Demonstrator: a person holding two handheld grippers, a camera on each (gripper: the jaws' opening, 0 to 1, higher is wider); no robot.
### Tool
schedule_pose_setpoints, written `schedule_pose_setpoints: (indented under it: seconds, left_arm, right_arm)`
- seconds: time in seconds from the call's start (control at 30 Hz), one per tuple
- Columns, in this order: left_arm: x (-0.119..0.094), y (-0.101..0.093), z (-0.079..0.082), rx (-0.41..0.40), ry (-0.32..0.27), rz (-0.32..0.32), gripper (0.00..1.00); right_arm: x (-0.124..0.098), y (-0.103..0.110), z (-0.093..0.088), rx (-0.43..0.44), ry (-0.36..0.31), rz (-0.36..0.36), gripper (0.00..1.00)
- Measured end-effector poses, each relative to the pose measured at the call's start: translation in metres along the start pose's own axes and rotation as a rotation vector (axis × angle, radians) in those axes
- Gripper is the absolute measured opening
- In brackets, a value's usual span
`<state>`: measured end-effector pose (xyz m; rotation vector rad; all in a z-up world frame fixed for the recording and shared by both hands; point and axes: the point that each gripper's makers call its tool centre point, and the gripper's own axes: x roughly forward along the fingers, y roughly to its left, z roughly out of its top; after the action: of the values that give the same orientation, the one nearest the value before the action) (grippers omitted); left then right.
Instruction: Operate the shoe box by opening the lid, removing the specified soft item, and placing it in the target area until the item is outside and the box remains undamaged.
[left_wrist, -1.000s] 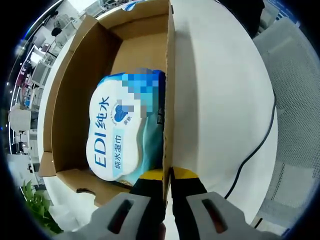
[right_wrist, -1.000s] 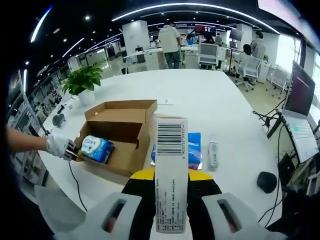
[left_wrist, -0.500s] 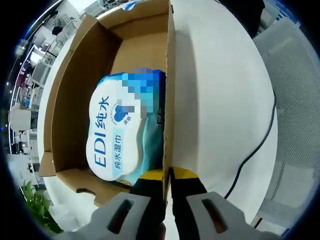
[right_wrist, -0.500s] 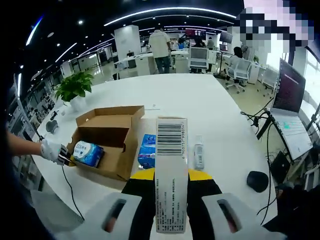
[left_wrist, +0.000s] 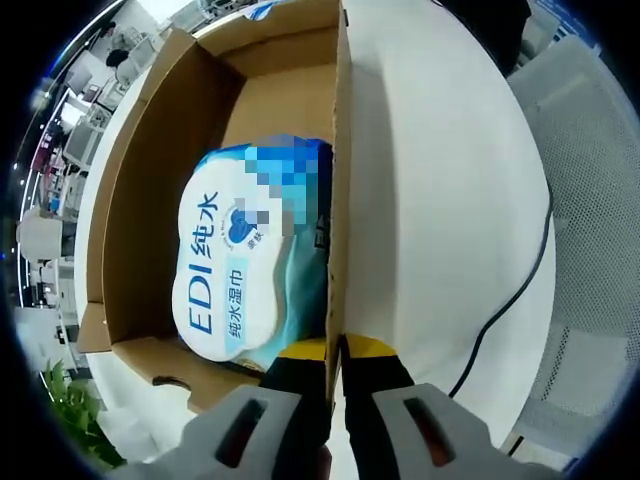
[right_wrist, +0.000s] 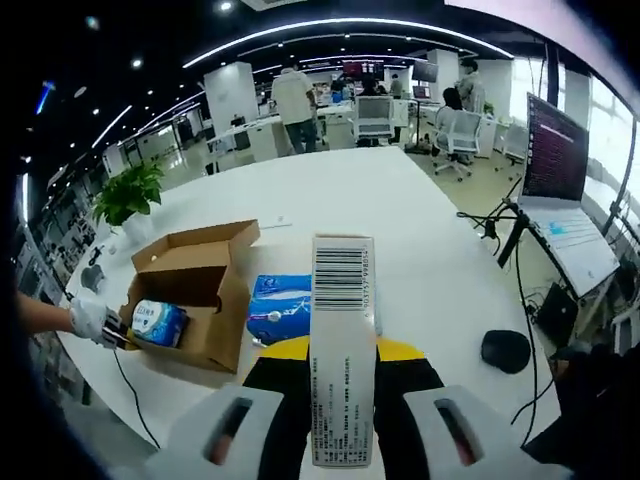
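A: Left gripper view first: the left gripper (left_wrist: 336, 352) has its 2 jaws pinched together on the side wall of the shoe box (left_wrist: 160, 160), right at the near corner.

B: And the lid's already up. In the right gripper view the open shoe box (right_wrist: 205, 330) sits on the white table (right_wrist: 400, 220), lid flap standing at the far side.

A: Inside it lies the wet wipes pack (left_wrist: 235, 265), blue and white, flat against the wall that the left jaws grip. It is inside the box, not out on the table.

B: From the right gripper view you see that pack (right_wrist: 158, 322) in the near end of the box, with a gloved hand (right_wrist: 90, 318) at the box's left corner.

A: Now the right gripper (right_wrist: 342, 352): jaws closed on a tall white carton (right_wrist: 342, 350), barcode at its top, held upright above the table.

B: Behind that carton a second blue pack (right_wrist: 282, 308) lies on the table just beside the box, outside it.

A: A black mouse (right_wrist: 505, 350) is off to the right, well apart, and a potted plant (right_wrist: 128, 195) stands at the table's far left.

B: A black cable (left_wrist: 515, 290) trails over the table in the left gripper view.
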<state>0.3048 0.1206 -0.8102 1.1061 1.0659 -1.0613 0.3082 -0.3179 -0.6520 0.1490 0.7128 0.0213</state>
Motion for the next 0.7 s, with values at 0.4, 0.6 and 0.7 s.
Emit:
schedule_pose_setpoints:
  seconds: [0.4, 0.6, 0.7]
  left_arm:
    - [0.0, 0.0, 0.0, 0.001, -0.001, 0.001, 0.02]
    - [0.0, 0.001, -0.001, 0.0, 0.0, 0.0, 0.02]
    - [0.0, 0.001, -0.001, 0.001, 0.0, -0.002, 0.02]
  right_arm:
    - [0.017, -0.002, -0.033, 0.121, 0.007, 0.011, 0.18]
    - [0.014, -0.011, -0.024, 0.052, -0.015, -0.028, 0.18]
    - [0.016, -0.012, -0.026, 0.039, -0.008, -0.033, 0.18]
